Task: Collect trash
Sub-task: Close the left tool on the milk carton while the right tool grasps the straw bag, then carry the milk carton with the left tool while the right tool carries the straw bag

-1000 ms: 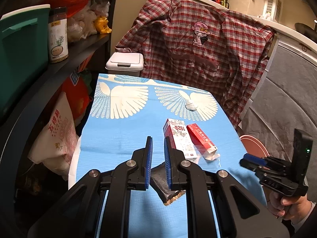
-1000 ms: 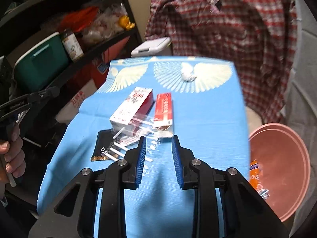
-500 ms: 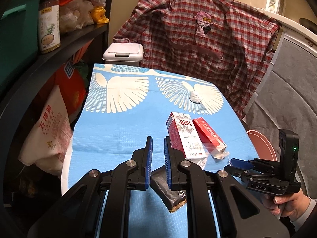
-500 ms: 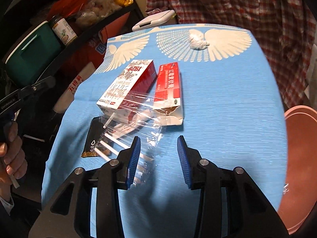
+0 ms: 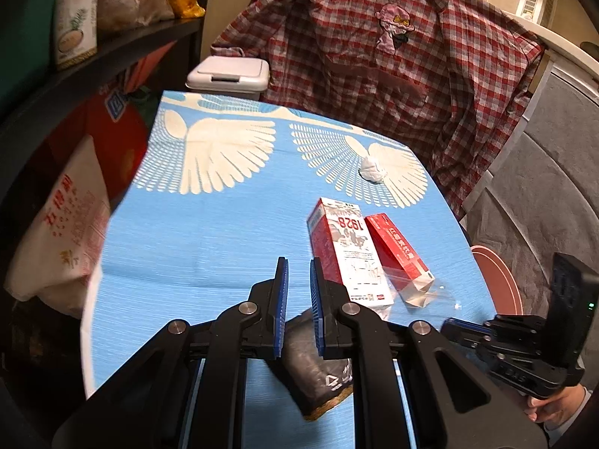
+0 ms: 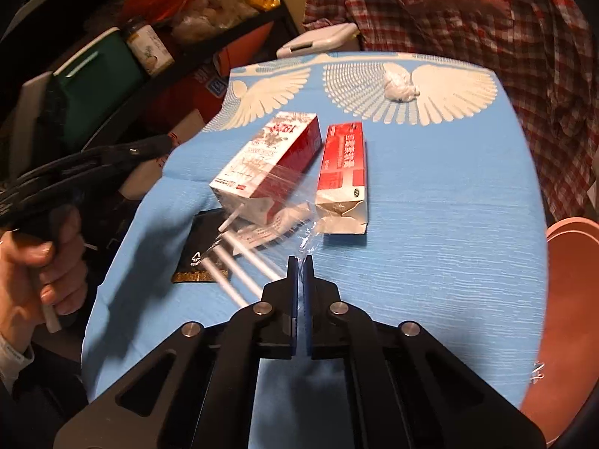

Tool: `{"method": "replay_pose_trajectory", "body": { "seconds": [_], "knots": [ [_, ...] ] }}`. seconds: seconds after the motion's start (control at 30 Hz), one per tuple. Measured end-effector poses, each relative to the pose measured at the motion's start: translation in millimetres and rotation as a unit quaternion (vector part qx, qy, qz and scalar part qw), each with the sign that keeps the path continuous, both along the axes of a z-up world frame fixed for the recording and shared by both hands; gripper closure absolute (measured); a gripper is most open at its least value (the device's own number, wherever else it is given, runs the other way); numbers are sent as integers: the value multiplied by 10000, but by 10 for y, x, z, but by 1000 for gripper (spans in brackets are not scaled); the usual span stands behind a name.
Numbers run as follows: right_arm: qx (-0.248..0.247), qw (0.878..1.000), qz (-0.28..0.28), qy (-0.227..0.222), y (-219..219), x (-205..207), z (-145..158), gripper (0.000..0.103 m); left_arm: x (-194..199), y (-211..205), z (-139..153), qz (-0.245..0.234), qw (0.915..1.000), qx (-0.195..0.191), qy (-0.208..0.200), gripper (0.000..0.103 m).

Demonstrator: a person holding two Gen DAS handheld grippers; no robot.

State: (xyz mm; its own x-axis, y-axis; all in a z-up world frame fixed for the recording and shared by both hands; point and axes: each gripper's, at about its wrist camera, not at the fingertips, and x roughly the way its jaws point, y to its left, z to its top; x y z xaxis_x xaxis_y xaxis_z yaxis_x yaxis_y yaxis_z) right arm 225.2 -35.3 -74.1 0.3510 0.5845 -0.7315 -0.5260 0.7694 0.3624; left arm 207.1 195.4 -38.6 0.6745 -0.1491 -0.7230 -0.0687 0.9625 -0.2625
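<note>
Now right claw pinching clear plastic bag, left claw slightly parted, empty.

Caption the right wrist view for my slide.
Right gripper shut on clear plastic bag of white straws, beside two cartons.

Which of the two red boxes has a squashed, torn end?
The slim all-red box, to the right of the bigger red-and-white carton marked 1928, whose ends look square.

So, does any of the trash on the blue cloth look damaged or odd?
Yes. The narrow red box has its near end torn open and crumpled. The clear plastic bag of white sticks lies draped over the milk carton, with one corner pinched in the right gripper.
</note>
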Motion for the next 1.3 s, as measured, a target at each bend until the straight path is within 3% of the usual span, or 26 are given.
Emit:
{"method": "replay_pose_trajectory", "body": {
  "seconds": [0.1,0.17,0.37,0.9,0.93,1.3],
  "knots": [
    [47,10000,-12,-2,-99,-32,51,101,65,-87,-69,-49,9999,-72,111,88],
    [26,10000,-26,11,-171,-57,68,101,104,-145,-113,-86,9997,-100,184,71],
    [-200,9994,-251,132,-369,-55,11,101,177,-379,-210,-163,9994,11,303,45],
    [-291,9984,-427,244,-535,-24,-67,101,306,-741,-468,-196,9955,548,743,42],
    [-276,9984,-432,237,-541,-25,-60,101,301,-751,-461,-193,9953,599,735,46],
    [12,9990,-457,-24,-519,-103,177,102,105,-613,-82,96,9980,560,283,48]
  ]
}}
